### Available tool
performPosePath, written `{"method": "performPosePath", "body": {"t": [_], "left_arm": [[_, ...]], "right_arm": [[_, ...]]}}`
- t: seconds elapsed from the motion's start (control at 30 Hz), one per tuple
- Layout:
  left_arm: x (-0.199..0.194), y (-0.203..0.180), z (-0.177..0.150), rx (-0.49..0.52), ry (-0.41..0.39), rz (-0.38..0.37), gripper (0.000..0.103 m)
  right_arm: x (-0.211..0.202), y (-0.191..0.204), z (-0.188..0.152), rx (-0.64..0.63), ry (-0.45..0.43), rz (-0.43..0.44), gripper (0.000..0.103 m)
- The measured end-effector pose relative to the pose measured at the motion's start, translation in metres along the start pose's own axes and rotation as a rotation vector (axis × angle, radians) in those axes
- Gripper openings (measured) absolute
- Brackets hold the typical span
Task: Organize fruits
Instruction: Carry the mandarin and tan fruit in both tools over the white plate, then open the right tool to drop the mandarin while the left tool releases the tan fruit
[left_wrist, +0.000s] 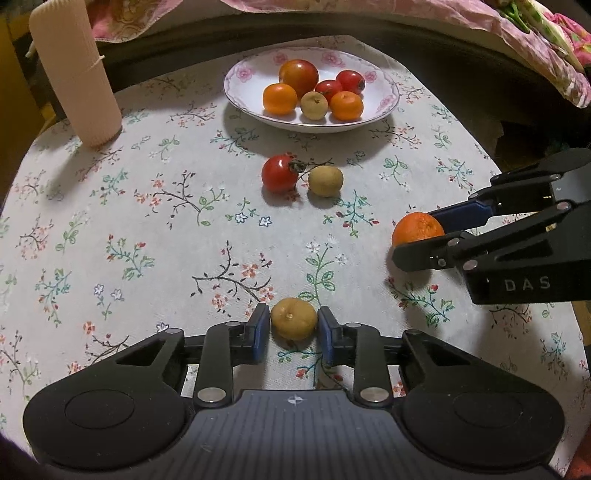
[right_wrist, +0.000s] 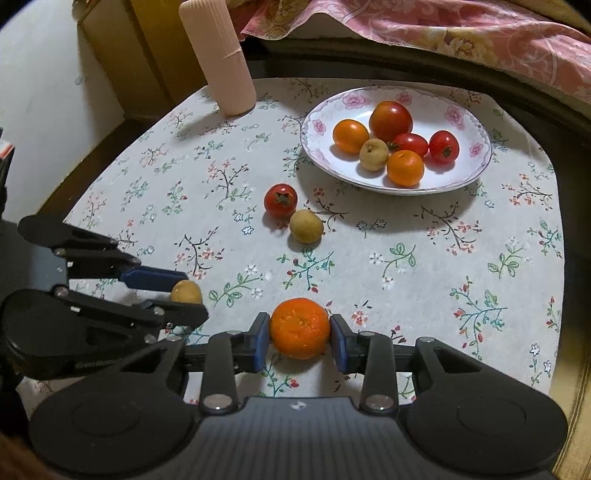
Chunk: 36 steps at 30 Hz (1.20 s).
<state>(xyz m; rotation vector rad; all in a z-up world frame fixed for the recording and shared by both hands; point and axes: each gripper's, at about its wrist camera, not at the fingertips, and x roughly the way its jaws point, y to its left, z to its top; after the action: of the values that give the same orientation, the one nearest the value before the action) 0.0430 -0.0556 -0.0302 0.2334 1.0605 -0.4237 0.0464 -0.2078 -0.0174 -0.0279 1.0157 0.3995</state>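
left gripper (left_wrist: 293, 328) low over floral tablecloth (left_wrist: 147, 229), blue pads flanking a tan longan (left_wrist: 293, 319), slight gaps either side, not clamped. right gripper (right_wrist: 300, 334) likewise bracketing a mandarin (right_wrist: 300, 328), pads just beside the peel, contact unclear. farther off, cherry tomato (left_wrist: 279, 172) touching another longan (left_wrist: 325, 180); beyond, flowered plate (left_wrist: 243, 99) holding six fruits.

Left tongs (left_wrist: 293, 325) and right tongs (right_wrist: 300, 334) — both low, level, blue pads nearly closed on something.
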Motion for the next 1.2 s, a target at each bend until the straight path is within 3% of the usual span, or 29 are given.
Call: {"method": "performPosePath", "body": {"t": [0.3,0.73,1.2], "left_arm": [[-0.007,-0.001,0.01,-0.018,-0.029,-0.019,0.034],[-0.011,-0.007,0.105,-0.029,-0.186,-0.001,0.035],[0.029,0.004,0.161,-0.062,-0.222,0.006,0.035]], "right_arm": [[-0.003,-0.005,0.004,0.015,-0.021,-0.019,0.036],[-0.021,-0.033,0.054,0.073,-0.151,-0.079,0.036],[0.005,-0.082,0.103,0.125,-0.178,-0.161,0.036]]}}
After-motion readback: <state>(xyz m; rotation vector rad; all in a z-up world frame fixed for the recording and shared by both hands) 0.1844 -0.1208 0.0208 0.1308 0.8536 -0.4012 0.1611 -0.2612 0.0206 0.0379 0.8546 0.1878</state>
